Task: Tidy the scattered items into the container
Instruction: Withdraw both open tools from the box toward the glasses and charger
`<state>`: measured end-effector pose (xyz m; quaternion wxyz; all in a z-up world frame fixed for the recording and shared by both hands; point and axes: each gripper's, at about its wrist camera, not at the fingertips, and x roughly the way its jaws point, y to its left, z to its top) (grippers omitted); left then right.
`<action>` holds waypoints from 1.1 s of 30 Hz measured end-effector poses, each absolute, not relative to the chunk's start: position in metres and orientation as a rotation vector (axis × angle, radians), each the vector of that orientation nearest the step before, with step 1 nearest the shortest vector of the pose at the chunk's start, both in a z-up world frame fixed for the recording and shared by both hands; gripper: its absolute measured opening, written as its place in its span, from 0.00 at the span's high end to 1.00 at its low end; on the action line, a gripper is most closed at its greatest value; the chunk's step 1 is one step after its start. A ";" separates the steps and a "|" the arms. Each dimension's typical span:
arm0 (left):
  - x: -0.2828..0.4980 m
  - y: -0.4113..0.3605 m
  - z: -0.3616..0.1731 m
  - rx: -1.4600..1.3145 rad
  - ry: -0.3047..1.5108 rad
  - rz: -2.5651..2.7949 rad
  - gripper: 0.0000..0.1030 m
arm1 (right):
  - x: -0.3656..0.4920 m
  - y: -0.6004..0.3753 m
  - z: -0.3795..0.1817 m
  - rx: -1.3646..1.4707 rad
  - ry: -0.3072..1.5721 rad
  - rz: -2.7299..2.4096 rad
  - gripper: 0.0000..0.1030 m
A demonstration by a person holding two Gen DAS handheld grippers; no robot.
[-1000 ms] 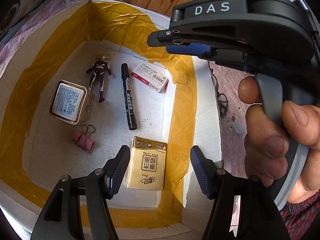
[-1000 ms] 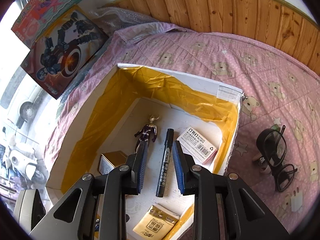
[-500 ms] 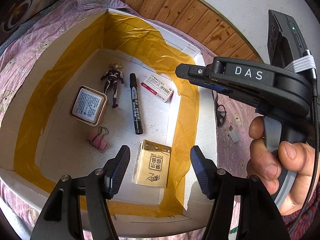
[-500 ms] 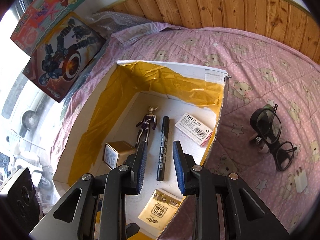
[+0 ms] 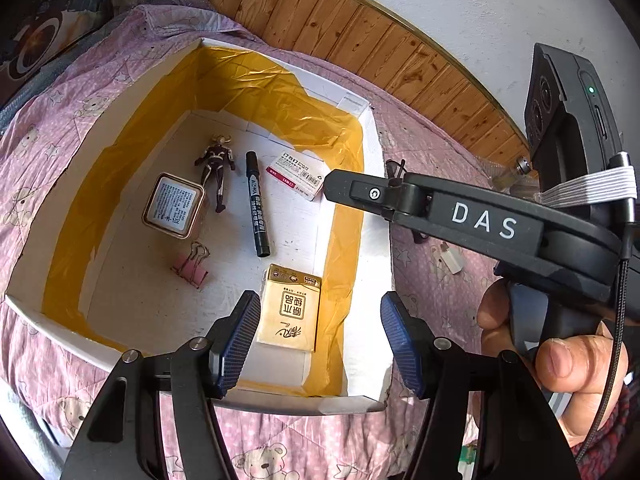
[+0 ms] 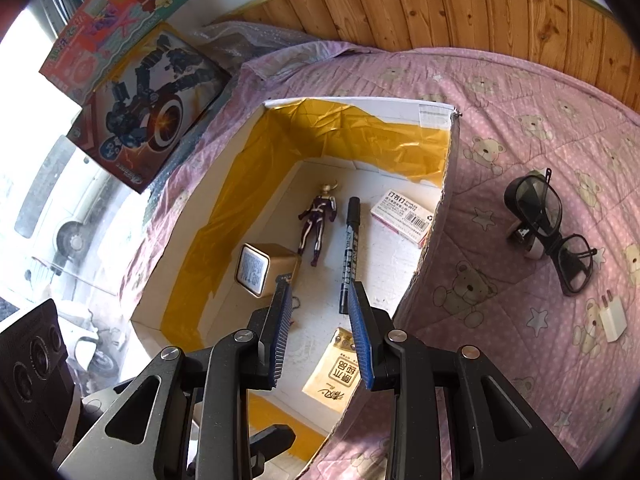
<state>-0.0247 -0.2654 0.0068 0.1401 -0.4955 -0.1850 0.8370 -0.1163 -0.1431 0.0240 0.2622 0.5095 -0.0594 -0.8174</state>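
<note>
Both grippers have lifted back from the box; your right gripper, part-spread and empty, should widen and reach right for the glasses.

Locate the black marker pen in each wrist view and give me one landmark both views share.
Left wrist view: the black marker lies on the box floor, centre-left, between the toy figure and the staples box.
Right wrist view: the marker lies mid-frame, just above the right gripper.
Shared landmark: the staples box, to the right of the marker's cap.
</note>
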 end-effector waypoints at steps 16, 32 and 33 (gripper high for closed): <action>0.006 -0.252 0.031 -1.371 -0.411 2.505 0.38 | -0.069 -0.121 0.037 1.311 -0.226 -2.191 0.70; 0.030 -0.224 0.046 -1.321 -0.256 2.565 0.38 | -0.036 -0.074 0.030 1.292 -0.367 -2.181 0.67; 0.031 -0.222 0.046 -1.323 -0.248 2.563 0.38 | -0.034 -0.071 0.029 1.292 -0.376 -2.182 0.67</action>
